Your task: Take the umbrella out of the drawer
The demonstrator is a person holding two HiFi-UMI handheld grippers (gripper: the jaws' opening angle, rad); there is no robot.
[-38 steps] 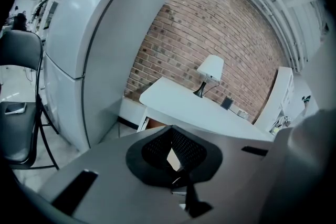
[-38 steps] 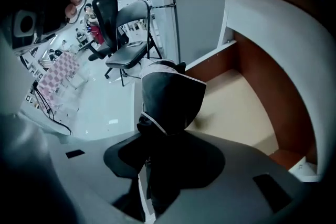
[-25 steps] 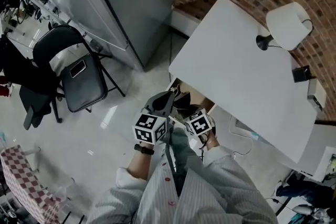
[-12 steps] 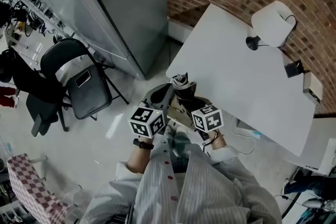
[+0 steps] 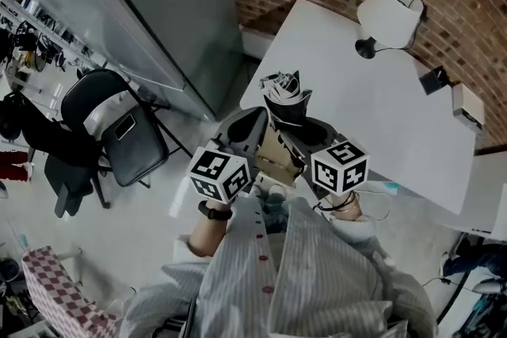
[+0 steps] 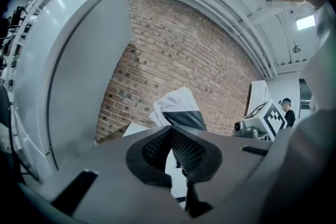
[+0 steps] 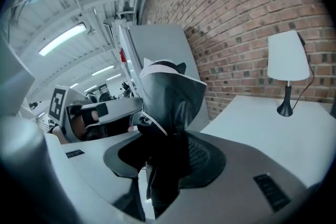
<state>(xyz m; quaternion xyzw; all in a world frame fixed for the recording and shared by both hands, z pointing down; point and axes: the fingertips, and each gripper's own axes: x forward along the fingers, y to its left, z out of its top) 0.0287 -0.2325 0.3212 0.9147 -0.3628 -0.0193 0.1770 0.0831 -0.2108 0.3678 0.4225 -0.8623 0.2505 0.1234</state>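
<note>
- Head view is showing the right tool gripping the folded umbrella low on its bundle. The gathered black-and-white canopy end is sticking up over the near edge of the white desk.
- Right gripper view is confirming the hold: the jaws are standing apart only as far as the dark fabric lets them, and both pads are pressing into it.
- The left tool is hanging just beside the umbrella, on its left. In the left gripper view its jaws are meeting at the tips with nothing between them, so it is carrying nothing.
- The umbrella is sitting clear above the open drawer, whose tan inside is showing below the two tools. Judging by that, the removal is looking nearly finished, and only a place to set the umbrella down is lacking.
- Slipping is looking like the main risk. The pads are squeezing loose fabric rather than a hard shaft, so the bundle could be sliding down through them and dropping back into the drawer or onto the floor.
- Swinging it forward carelessly could be knocking the canopy end against the desk edge and twisting it in the grip.
- The table lamp is standing well apart at the far corner, so it is posing little danger unless the umbrella is being carried right across.
</note>
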